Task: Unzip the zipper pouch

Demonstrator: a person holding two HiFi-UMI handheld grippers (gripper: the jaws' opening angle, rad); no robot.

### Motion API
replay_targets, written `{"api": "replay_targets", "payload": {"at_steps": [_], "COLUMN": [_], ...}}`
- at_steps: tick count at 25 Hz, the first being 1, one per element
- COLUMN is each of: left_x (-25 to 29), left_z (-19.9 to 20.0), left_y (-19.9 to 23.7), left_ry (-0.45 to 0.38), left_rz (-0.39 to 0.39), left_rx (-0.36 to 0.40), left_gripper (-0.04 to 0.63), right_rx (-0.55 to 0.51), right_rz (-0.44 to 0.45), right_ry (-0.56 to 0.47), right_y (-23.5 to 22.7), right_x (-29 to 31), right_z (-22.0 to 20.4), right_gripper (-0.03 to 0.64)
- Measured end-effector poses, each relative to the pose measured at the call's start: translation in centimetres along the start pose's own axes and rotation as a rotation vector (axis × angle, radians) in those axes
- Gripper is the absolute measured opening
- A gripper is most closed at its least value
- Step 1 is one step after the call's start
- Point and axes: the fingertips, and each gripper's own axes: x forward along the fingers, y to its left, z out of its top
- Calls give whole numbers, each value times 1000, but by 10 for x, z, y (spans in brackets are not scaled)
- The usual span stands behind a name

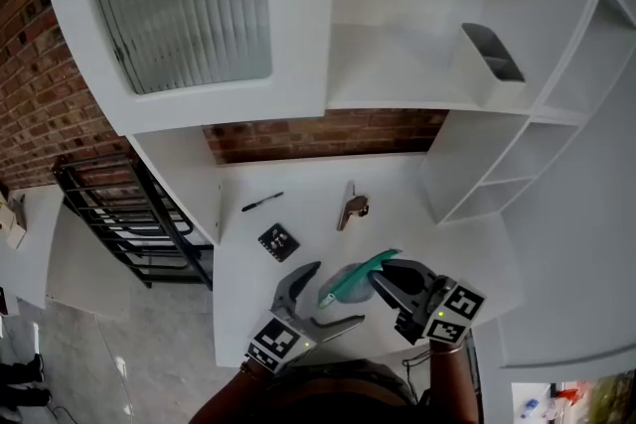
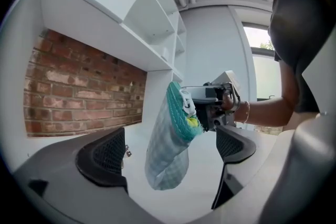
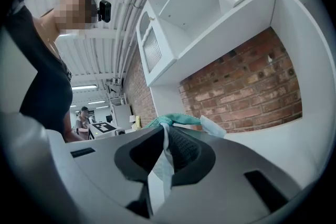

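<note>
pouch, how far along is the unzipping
Done: the pouch hangs clear of the table, the right tongs shut on one edge. In hand: the open left tongs flank it, not touching. Left: grip the white zipper pull and draw it along the teal zipper, which looks closed.

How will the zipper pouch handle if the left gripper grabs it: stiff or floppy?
Probably floppy: the pouch hangs limp from the right gripper, pinched at one edge. Likely light, since that small pinch of fabric carries it. Its free bottom may swing or fold when the open left gripper closes.
</note>
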Motion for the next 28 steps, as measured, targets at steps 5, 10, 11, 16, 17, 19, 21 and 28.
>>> {"api": "replay_targets", "payload": {"at_steps": [5, 10, 11, 16, 17, 19, 21, 28], "left_x": [-2, -1, -2, -3, -3, -4, -5, -10], "left_z": [8, 12, 11, 9, 9, 10, 10, 5], "left_y": [-2, -5, -6, -5, -5, -5, -3, 8], "left_ry": [-62, -60, -54, -39, -36, -36, -36, 4], "left_rz": [-25, -51, -48, -40, -38, -29, -23, 42], "left_rx": [-16, 11, 25, 36, 41, 43, 28, 30], "left_gripper": [105, 41, 41, 41, 41, 41, 40, 38], "right_rx": [4, 15, 16, 21, 21, 22, 34, 60], "right_rz": [-27, -40, -41, -41, -43, -52, -63, -104], "right_ry": [-3, -4, -1, 7, 10, 10, -4, 22], "right_y": [-2, -5, -5, -6, -6, -8, -9, -16], "right_x": [-9, -15, -15, -13, -13, -12, -12, -11], "right_z": [-1, -2, -2, -5, -6, -7, -7, -16], "right_gripper": [31, 32, 32, 32, 32, 34, 43, 127]}}
